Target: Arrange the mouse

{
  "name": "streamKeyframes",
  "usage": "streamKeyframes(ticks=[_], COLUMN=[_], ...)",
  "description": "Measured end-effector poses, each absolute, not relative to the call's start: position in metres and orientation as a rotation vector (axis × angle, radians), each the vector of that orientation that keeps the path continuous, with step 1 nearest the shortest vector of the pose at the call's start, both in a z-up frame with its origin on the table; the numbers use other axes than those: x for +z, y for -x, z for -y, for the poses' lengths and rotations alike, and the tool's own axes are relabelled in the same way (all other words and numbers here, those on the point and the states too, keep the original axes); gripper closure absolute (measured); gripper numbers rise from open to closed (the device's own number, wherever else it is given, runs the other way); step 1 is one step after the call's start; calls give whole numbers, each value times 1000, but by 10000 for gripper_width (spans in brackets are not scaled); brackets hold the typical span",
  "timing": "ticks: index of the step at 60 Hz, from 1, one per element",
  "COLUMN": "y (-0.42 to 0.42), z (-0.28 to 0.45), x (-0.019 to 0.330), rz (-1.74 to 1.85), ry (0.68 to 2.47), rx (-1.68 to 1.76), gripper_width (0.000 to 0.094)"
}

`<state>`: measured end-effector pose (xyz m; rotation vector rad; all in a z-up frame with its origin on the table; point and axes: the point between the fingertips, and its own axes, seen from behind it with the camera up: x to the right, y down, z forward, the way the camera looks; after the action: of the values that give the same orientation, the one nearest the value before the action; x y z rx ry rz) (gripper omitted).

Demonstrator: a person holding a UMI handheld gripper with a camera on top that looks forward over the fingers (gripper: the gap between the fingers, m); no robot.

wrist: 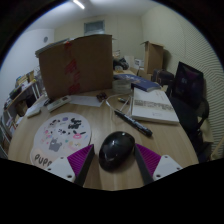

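A black computer mouse [116,150] sits between my gripper's [115,152] fingertips, low over the wooden table [150,138]. The purple pads [82,160] touch both of its sides, so the gripper is shut on it. A round white mouse mat [60,138] with cartoon drawings and purple letters lies on the table just left of the mouse. I cannot tell whether the mouse rests on the table or is held just off it.
A black pen-like stick [132,123] lies ahead of the mouse. A white pad with papers [152,103] lies further right. A large cardboard box [76,63] stands at the back. A black chair [190,88] is on the right. Shelves [18,105] are on the left.
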<state>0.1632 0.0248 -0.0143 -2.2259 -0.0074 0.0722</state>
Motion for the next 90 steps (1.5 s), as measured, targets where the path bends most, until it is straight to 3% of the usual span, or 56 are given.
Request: streamKeyframes(ticks=[11,15,27,30,39,45,51,60,70,78,81,86,87,90], y=[-158,-161,-169,-169,-111,-50,8,42,36,37,39,40,39,32], z=[-50,-54,-48,-50,-63,-79,-94,-99,-96,-96,-93,-80,-77,-66], x=[-17,-17,-14,4,109,137,111,30,-9,-8,-6,2,5,16], rz=[7,-21,-114,-85,-18,83,173,260,249,212,220,214,212,208], ry=[2251,2245,2211,2153,1966,1940,1984,2123,2207,2215,2210,2197,2189,2163], rx=[30,26,4,-21,52,55,98,112,136,215,246,281,286,291], gripper_width=[111,375,515,526,536,537,538,539,519,369,217,52,102,103])
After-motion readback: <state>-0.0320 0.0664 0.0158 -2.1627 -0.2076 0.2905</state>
